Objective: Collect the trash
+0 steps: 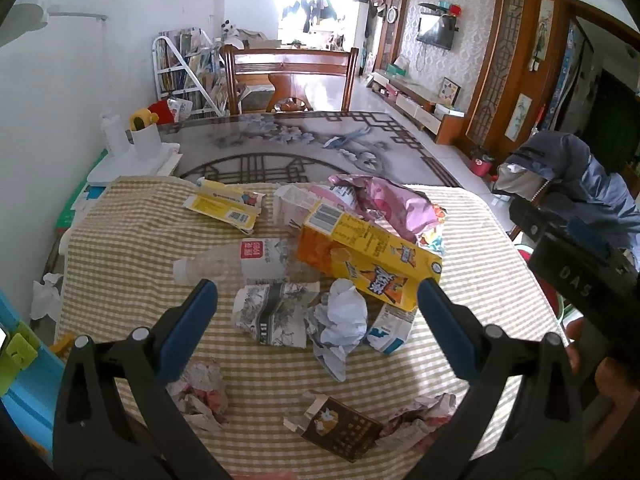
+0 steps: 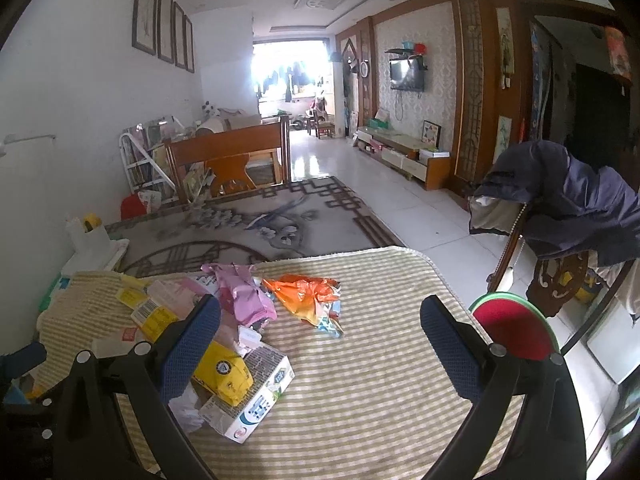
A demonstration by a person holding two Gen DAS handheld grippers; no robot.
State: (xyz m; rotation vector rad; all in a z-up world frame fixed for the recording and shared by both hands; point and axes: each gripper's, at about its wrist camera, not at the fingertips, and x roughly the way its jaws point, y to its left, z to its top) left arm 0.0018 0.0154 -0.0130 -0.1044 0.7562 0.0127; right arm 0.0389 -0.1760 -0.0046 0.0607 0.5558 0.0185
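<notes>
Blue-padded and spread wide, the left gripper [image 1: 318, 288] hangs over the trash on the counter [image 1: 460, 360], which wears a striped yellow-and-white cloth; nothing sits between its fingers. Nearest its camera lie a small brown carton [image 1: 340, 432] and crumpled printed scraps [image 1: 200, 392] on either side. Just past them, between the finger pads, sit a wad of white paper [image 1: 340, 316] and a flattened grey-patterned wrapper [image 1: 272, 308], touching each other. Behind these, a clear plastic bottle [image 1: 240, 264] lies on its side, its cap pointing left, beside a big yellow-and-orange juice carton [image 1: 368, 256] that lies flat. Farther back are a pink bag [image 1: 384, 204] and a torn yellow box flap [image 1: 228, 204].

The right gripper [image 2: 320, 316] is likewise open and empty, over bare cloth. To its left lies a white-and-blue carton [image 2: 256, 396] under the yellow one; beyond, an orange wrapper [image 2: 308, 296] rests beside the pink bag. A red round stool [image 2: 516, 328] stands just off the counter's right edge.
</notes>
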